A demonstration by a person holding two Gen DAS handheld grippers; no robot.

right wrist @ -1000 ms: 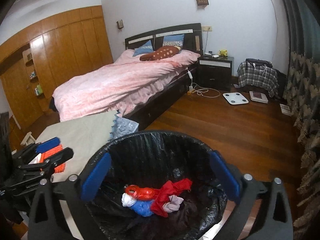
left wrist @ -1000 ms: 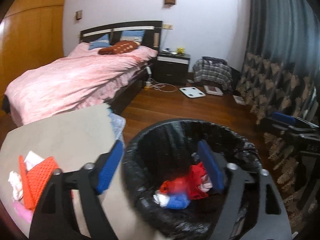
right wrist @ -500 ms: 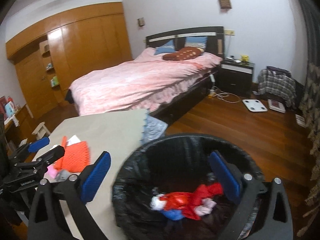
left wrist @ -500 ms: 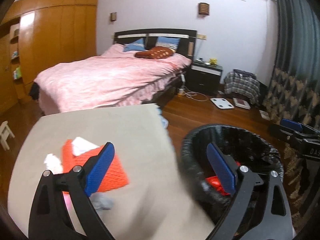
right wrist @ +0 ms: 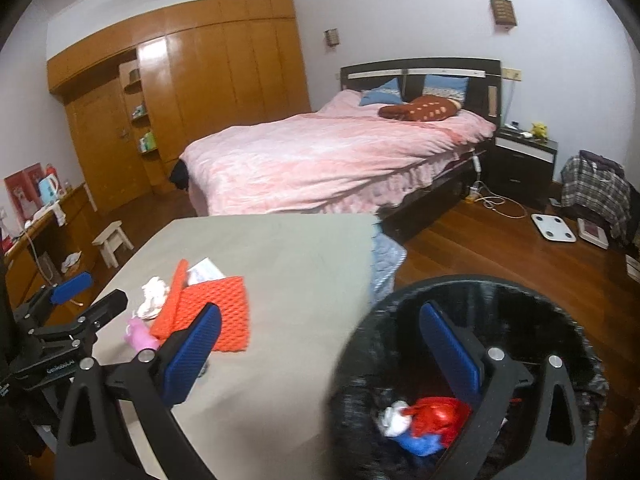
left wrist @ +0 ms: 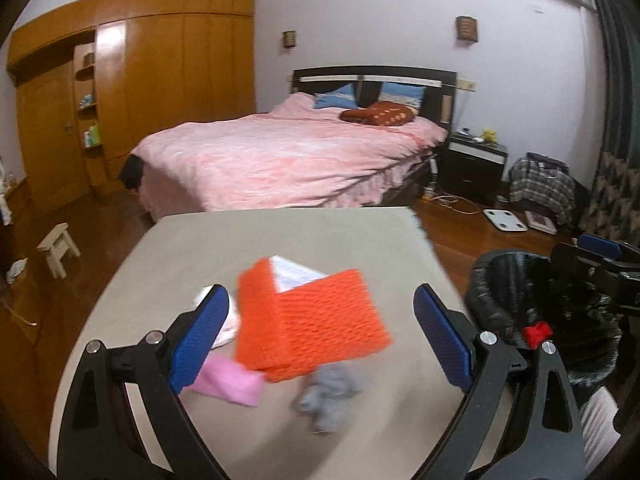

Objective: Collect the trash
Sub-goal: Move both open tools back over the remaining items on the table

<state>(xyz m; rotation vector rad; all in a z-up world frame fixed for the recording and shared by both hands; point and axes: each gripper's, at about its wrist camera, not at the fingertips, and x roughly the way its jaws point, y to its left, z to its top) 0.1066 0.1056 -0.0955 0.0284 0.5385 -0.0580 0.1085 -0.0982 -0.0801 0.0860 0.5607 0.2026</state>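
Observation:
A folded orange foam net (left wrist: 310, 322) (right wrist: 208, 316) lies on the grey table (left wrist: 280, 240) with white paper (left wrist: 292, 274) under it. Around it are a pink scrap (left wrist: 232, 384), a grey crumpled wad (left wrist: 328, 392) and a white tissue (right wrist: 154, 296). My left gripper (left wrist: 320, 340) hangs open over this pile, nothing between its pads. To the right stands the black-lined bin (right wrist: 472, 380) (left wrist: 532, 312) holding red, white and blue trash (right wrist: 424, 424). My right gripper (right wrist: 320, 356) is open and empty, straddling the table edge and the bin rim.
A pink bed (left wrist: 296, 160) stands behind the table, with a dark nightstand (left wrist: 476, 164) to its right. A wooden wardrobe (left wrist: 132, 112) fills the left wall. A small stool (left wrist: 58, 246), a floor scale (left wrist: 505, 220) and a plaid bundle (left wrist: 544, 188) lie on the wood floor.
Both grippers have swung left, away from the bin toward the table. The left one now sits over the orange net pile; the bin has slid to the right in both views.

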